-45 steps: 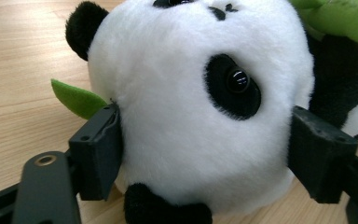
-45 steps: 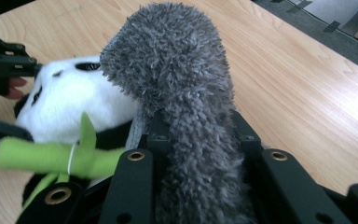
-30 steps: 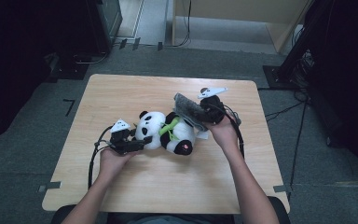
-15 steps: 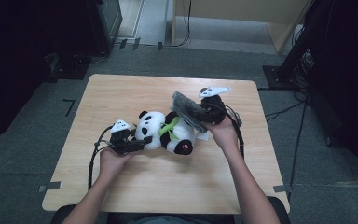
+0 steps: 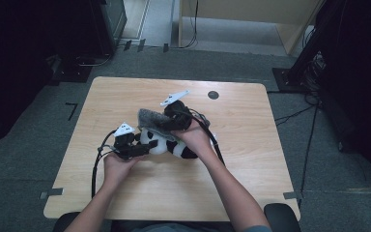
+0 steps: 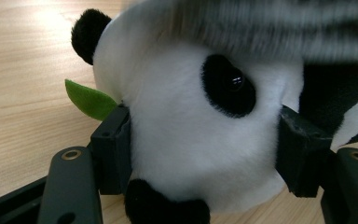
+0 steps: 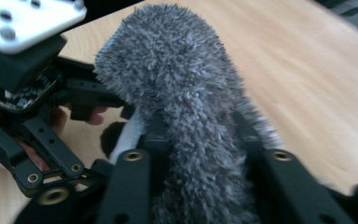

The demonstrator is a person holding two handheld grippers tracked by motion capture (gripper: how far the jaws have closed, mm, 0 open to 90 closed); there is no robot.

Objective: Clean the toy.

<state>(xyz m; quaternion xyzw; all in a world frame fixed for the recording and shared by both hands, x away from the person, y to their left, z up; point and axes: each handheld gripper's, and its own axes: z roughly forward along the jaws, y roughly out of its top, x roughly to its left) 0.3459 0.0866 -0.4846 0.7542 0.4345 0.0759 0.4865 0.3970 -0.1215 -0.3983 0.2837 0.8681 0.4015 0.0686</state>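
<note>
Mid-table, edges far: L hand-held gripper [image 6: 205,154] pinches panda [image 6: 191,130]; R hand-held gripper [image 7: 200,158], just opening, clamps grey cloth [image 7: 186,107].

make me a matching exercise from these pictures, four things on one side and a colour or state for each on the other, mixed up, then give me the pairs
Things:
1. panda plush
2. fuzzy cloth
3. leaf
4. table

Colour or state:
A. light wood, bearing the toy
B. grey and shaggy, between the right gripper's jaws
C. green, sticking out beside the toy's head
D. black and white, head clamped by the left gripper

Pairs: 1-D, 2-B, 3-C, 4-A
</note>
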